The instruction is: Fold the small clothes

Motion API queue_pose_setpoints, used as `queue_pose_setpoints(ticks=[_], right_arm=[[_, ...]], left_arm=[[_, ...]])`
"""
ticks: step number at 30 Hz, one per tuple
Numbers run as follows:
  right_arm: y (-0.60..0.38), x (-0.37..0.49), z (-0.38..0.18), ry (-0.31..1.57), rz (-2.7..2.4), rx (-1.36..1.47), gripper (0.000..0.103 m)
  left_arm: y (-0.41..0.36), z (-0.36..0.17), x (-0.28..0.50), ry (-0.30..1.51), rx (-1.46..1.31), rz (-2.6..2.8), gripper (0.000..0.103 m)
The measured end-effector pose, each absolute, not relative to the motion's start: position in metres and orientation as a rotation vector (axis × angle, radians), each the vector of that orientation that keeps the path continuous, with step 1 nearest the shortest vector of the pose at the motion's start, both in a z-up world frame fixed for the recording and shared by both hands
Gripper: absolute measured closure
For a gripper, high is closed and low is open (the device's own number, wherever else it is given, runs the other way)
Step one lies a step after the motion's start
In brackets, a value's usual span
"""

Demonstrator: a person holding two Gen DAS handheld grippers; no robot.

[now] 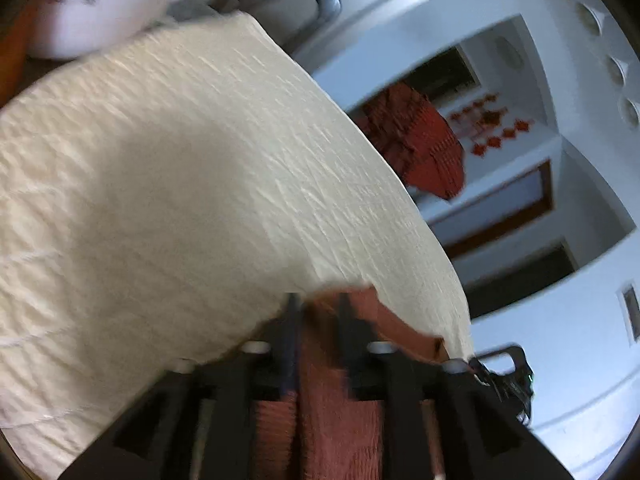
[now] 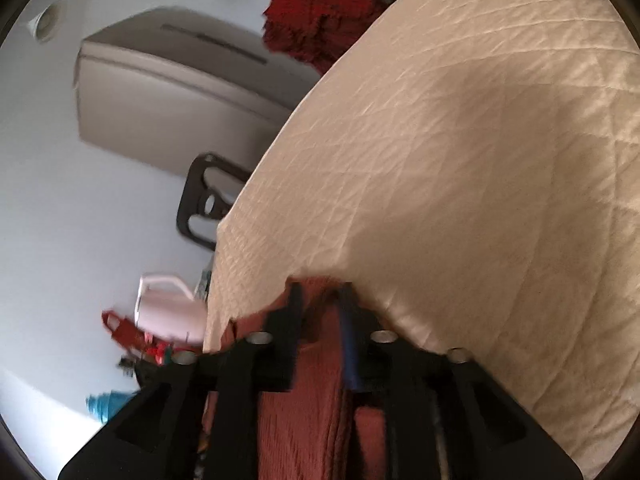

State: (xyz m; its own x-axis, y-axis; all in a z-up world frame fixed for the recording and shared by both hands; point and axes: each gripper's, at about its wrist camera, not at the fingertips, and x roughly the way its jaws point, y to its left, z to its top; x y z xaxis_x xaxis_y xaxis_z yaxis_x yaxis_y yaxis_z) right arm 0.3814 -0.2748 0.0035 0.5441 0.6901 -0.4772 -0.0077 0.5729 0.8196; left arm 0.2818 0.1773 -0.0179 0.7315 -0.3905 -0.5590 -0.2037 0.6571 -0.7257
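Between the near-closed fingers of both the left gripper [image 1: 316, 300] and the right gripper [image 2: 320, 290], a rust-red garment [image 1: 336, 412] is pinched, running back toward each wrist above the cream quilt [image 2: 460, 160].

A bed [image 1: 180, 168] covered in a cream quilted bedspread [image 2: 460, 160] with diamond stitching fills both wrist views, tilted and blurred. In the right wrist view a heap of dark red knitted cloth [image 2: 320, 8] lies at its far edge, at about twelve o'clock. A white pillow [image 1: 92, 12] sits at eleven o'clock in the left view.
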Motion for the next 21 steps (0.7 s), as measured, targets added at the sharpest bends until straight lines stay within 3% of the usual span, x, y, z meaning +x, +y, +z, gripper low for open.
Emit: queue_pose_setpoints(ticks=[9,18,20,21], right_arm=[[-0.264,0.347,0.04,0.811,0.559,0.682,0.074],[-0.237,0.266,0.028,0.901,0.581,0.308,0.075],[-0.238,0.256,0.023,0.889,0.532,0.215,0.09],[-0.24,0.252,0.024,0.889,0.519,0.211,0.091]], left_arm=[[0.153,0.024,0.249,0.666,-0.685,-0.129,0.063],[0.092,0.008,0.202,0.794,-0.435,-0.254,0.063],[0.09,0.001,0.193,0.808,-0.402,-0.243,0.064],[0.089,0.002,0.19,0.801,-0.384,-0.243,0.064]])
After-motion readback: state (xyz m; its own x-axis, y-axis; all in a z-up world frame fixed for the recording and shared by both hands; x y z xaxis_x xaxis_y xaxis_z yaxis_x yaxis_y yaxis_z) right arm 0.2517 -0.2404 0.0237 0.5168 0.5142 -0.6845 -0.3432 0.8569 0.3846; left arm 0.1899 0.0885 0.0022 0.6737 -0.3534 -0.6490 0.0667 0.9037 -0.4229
